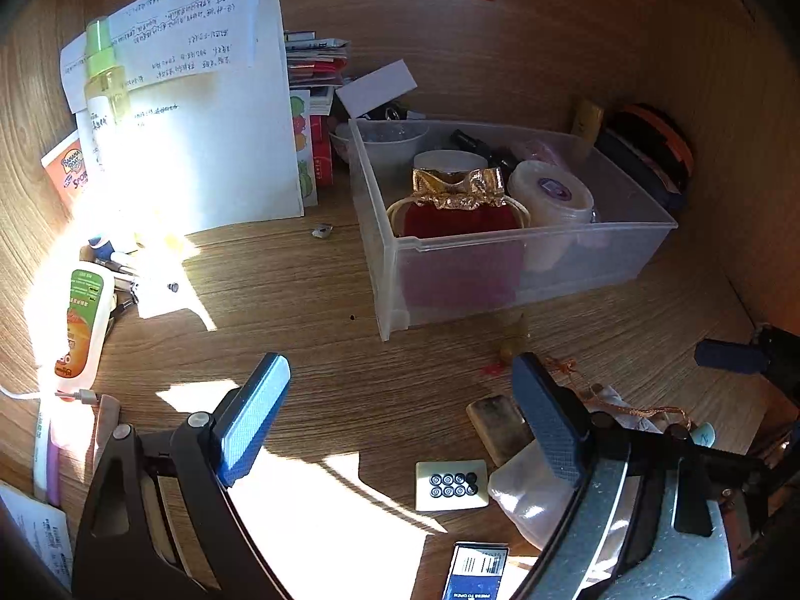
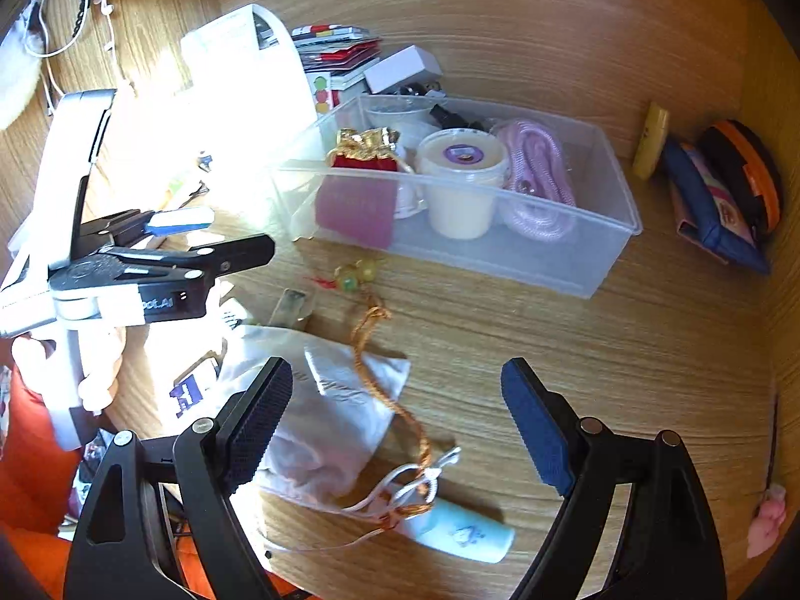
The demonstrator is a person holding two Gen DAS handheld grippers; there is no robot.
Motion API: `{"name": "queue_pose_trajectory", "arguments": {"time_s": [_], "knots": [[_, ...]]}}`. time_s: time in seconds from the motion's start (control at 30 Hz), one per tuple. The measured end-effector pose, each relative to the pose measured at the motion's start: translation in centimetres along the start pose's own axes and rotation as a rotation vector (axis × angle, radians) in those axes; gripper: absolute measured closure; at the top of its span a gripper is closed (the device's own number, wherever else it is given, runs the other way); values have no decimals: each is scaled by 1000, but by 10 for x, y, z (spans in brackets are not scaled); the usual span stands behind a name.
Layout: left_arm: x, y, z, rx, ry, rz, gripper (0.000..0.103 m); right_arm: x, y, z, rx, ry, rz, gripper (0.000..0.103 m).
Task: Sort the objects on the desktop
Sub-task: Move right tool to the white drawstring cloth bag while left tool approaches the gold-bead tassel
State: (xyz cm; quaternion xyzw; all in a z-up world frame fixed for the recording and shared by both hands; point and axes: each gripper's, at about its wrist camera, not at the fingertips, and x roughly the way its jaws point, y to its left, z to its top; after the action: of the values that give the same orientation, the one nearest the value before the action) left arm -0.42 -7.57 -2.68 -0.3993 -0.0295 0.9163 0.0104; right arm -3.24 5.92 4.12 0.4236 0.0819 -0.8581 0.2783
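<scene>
At my far left two bottles catch the sun: a yellow spray bottle (image 1: 102, 80) standing against a white sheet (image 1: 210, 115), and a white tube (image 1: 80, 322) lying flat. My left gripper (image 1: 400, 420) is spread wide with nothing between its pads, bare wood under it and a small white tile with black dots (image 1: 451, 485) just ahead. One clear plastic bin (image 1: 525, 270) sits mid-desk. In it I count one red pouch with gold trim (image 1: 457, 210), one cream lidded tub (image 2: 462, 185), one coil of pink cord (image 2: 535, 190), one small bowl (image 1: 395, 142) at the back, and a dark item I cannot make out. In front of the bin the desk is open. My right gripper (image 2: 395, 425) is also wide and empty, hovering over one white drawstring bag (image 2: 330, 410), one orange braided cord (image 2: 385, 375) and one pale tube (image 2: 465, 532). At far right, a blue pouch (image 2: 710, 205) and an orange-rimmed disc (image 2: 750, 175) lean against the desk's side wall.
</scene>
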Motion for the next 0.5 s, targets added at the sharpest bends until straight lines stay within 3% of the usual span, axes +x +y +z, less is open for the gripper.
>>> {"name": "queue_pose_trajectory", "arguments": {"time_s": [0.3, 0.5], "knots": [[-14, 13, -16, -5, -6, 35, 12, 13, 40, -13, -41, 77, 139, 19], [-15, 10, -23, 1, -8, 18, 12, 30, 47, -23, -56, 109, 76, 18]]}}
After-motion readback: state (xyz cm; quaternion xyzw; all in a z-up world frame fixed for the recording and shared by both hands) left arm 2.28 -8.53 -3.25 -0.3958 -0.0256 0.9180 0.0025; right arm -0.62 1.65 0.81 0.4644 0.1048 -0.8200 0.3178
